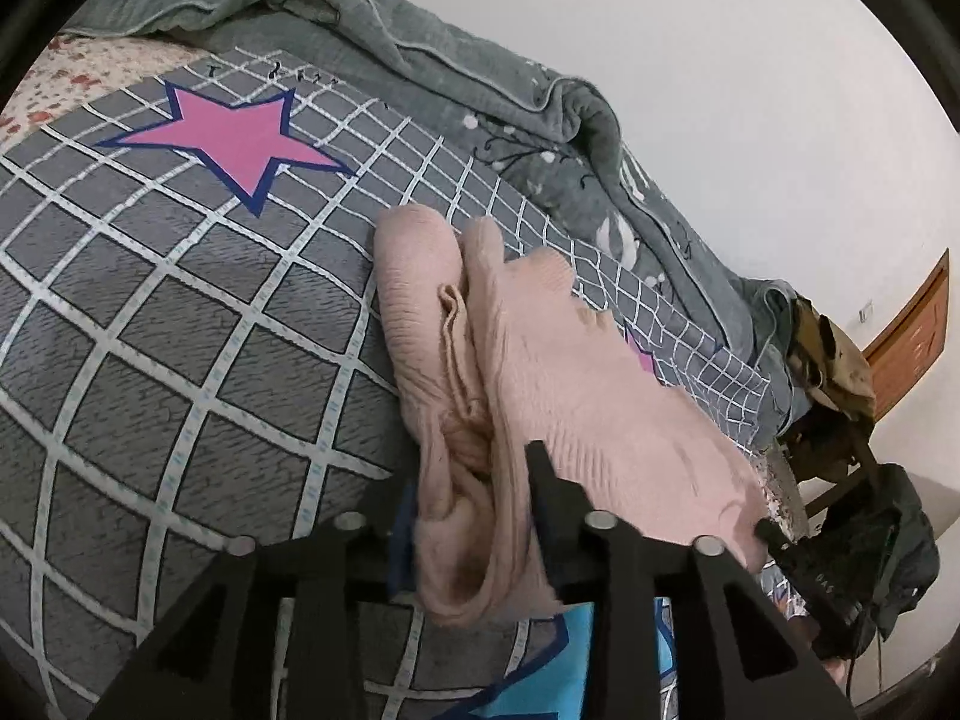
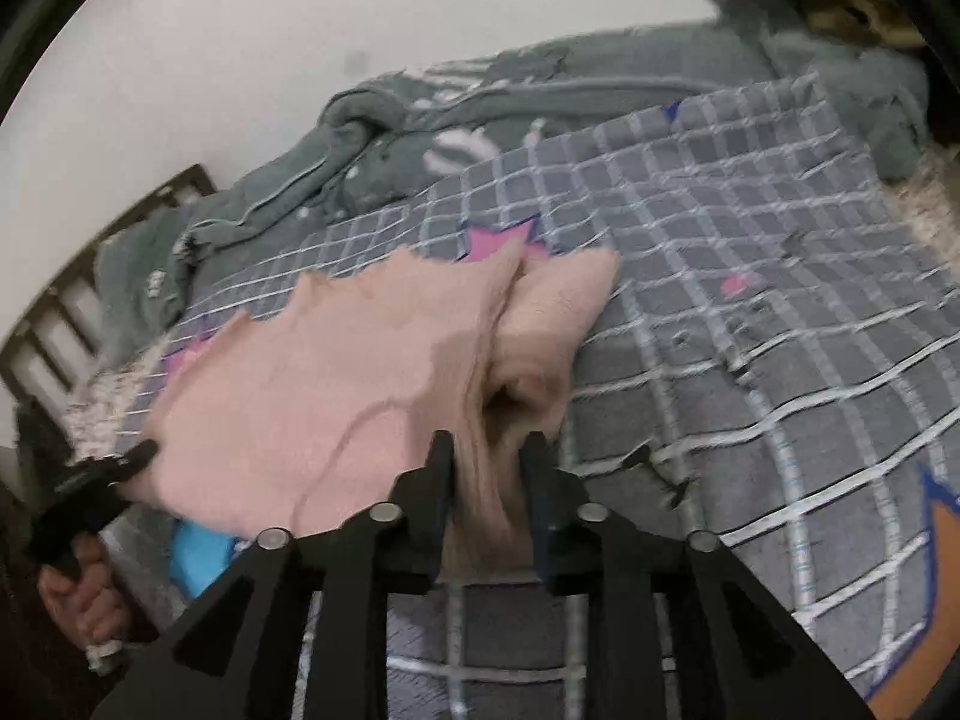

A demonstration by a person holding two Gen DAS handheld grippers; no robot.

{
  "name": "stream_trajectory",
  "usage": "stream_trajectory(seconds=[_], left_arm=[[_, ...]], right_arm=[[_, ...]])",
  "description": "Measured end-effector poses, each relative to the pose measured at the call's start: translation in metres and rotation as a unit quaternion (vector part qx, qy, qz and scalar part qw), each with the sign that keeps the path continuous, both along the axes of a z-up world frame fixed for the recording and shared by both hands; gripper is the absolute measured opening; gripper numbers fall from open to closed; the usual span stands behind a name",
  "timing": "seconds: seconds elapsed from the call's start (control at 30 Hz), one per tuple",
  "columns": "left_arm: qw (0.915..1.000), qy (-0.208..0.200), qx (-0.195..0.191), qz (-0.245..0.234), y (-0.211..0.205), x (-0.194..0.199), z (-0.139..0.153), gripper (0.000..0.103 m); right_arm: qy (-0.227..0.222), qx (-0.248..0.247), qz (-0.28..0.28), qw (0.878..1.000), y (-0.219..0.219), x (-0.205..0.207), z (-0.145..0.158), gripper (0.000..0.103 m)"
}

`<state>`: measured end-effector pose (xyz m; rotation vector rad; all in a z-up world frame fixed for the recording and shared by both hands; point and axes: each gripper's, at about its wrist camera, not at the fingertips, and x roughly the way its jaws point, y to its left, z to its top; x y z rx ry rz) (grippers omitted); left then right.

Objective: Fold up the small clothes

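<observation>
Clearly the pale pink ribbed knit garment [image 1: 540,396] lies partly folded on the bed, its 2 rounded sleeve or leg ends pointing toward 12 o'clock in the left wrist view and its near edge bunched toward 6 o'clock. The left tongs [image 1: 474,480] stand partly open with a thick gathered roll of knit between the fingers; whether the pads press on it I cannot tell. The right tongs [image 2: 486,450] are likewise partly open around a twisted rope of the same cloth, and again the grip is unclear.

My worry is that soft, stretchy knit could slide out of loose jaws or drag the whole fold askew, because the bunched layers are uneven. A pull could also rumple the fleecy grey quilt with white grid lines and pink stars [image 1: 180,312] underneath.

Beyond, at 1 o'clock, a plush grey-green blanket [image 1: 492,96] lies heaped along the white wall [image 1: 750,60].
</observation>
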<state>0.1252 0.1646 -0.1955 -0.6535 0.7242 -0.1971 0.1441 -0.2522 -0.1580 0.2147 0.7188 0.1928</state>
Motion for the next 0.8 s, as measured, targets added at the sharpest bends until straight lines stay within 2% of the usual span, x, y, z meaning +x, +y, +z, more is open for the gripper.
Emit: stream_trajectory(seconds=[0.1, 0.27, 0.43, 0.53, 0.67, 0.8], left_arm=[[0.9999, 0.009, -0.011, 0.004, 0.003, 0.010, -0.003, 0.043], [0.9999, 0.008, 0.003, 0.011, 0.000, 0.028, 0.001, 0.048], [0.9991, 0.008, 0.042, -0.005, -0.005, 0.043, 0.006, 0.049], [0.9993, 0.008, 0.035, -0.009, -0.001, 0.046, 0.004, 0.049], [0.9998, 0.010, 0.019, -0.003, 0.003, 0.050, 0.000, 0.049], [0.9995, 0.009, 0.031, -0.005, 0.000, 0.051, 0.000, 0.050]], right_arm=[[-0.035, 0.006, -0.007, 0.999, 0.009, -0.006, 0.013, 0.031], [-0.064, -0.013, 0.045, 0.997, 0.059, 0.001, 0.029, 0.034], [-0.030, -0.061, 0.090, 0.994, 0.124, 0.028, 0.010, 0.034], [-0.004, -0.100, 0.093, 0.991, 0.153, 0.047, -0.007, 0.034], [-0.003, -0.129, 0.071, 0.989, 0.172, 0.064, -0.020, 0.034], [-0.010, -0.132, 0.061, 0.989, 0.173, 0.065, -0.027, 0.034]])
